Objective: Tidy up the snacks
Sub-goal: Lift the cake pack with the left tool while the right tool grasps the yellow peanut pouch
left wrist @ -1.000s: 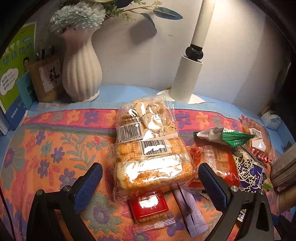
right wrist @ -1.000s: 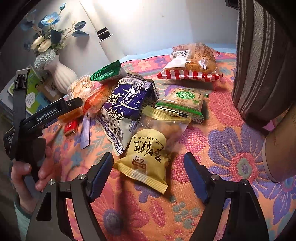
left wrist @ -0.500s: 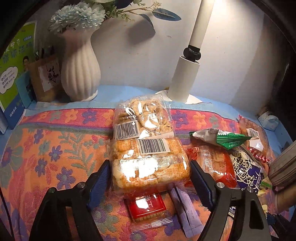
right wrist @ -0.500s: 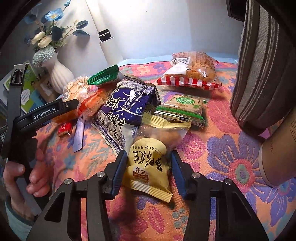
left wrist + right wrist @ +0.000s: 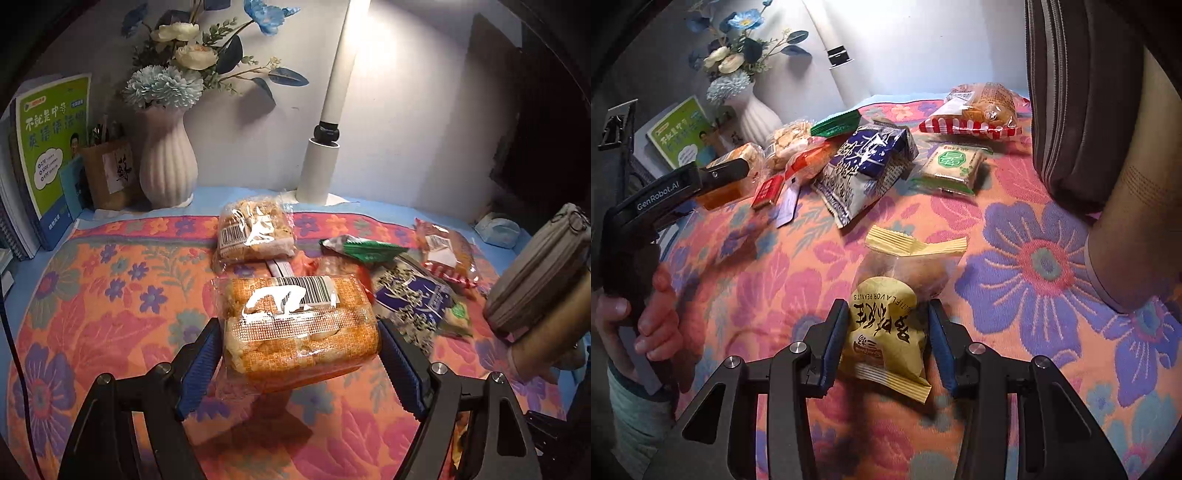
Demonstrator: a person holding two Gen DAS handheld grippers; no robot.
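Left claw (image 5: 299,350) clamped on the orange bread pack (image 5: 299,328), pads pressing both sides; pack is lifted clear of the floral cloth (image 5: 110,314), shadow visible underneath at 6 o'clock. Right claw (image 5: 884,332) has just closed on the yellow peanut bag (image 5: 886,332), blue pads squeezing its lower half, clear top of the bag sticking out toward 12 o'clock; cannot tell if it is off the cloth. Rest of the snacks sit on the surface: clear biscuit pack (image 5: 255,232) at 12 o'clock from the bread pack, green wrapper (image 5: 365,249) and dark blue bag (image 5: 413,299) at 1–2 o'clock, red-striped pastry bag (image 5: 447,254) further out at 2 o'clock. From the right wrist view, green-labelled cake pack (image 5: 951,164) lies at 1 o'clock from the peanut bag, well apart. White vase (image 5: 166,162) and lamp base (image 5: 317,170) stand at the back edge against the wall.
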